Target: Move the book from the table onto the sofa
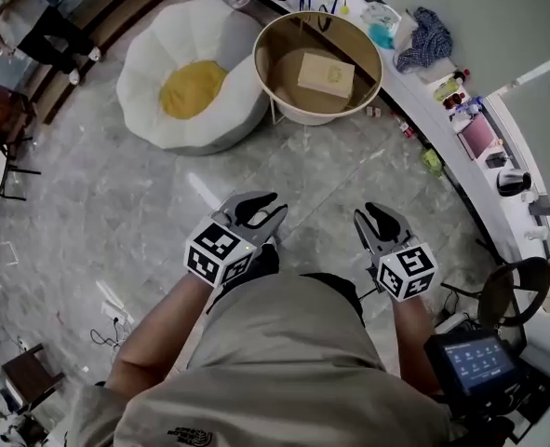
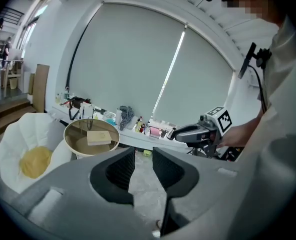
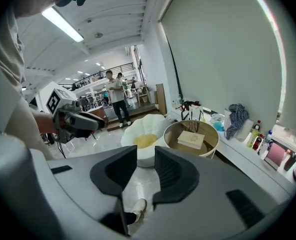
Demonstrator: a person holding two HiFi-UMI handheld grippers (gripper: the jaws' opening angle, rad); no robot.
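Holding the left gripper (image 1: 263, 210) and the right gripper (image 1: 372, 220) side by side low before the body, both aiming toward the round gold-rimmed side table (image 1: 298, 112), jaws parted with nothing between them, likely readying a grip from two sides. Leaving the flat pale tan book (image 1: 326, 74) lying untouched on that tabletop, well ahead of both tools, just beside the white petal-shaped sofa with a yellow centre (image 1: 149, 63), judging the approach as barely starting

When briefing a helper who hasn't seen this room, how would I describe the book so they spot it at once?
Find the big white flower-shaped sofa with the yellow centre; a round gold-rimmed table stands beside it. The book lies flat on that table, a pale tan rectangle and the only thing on it.
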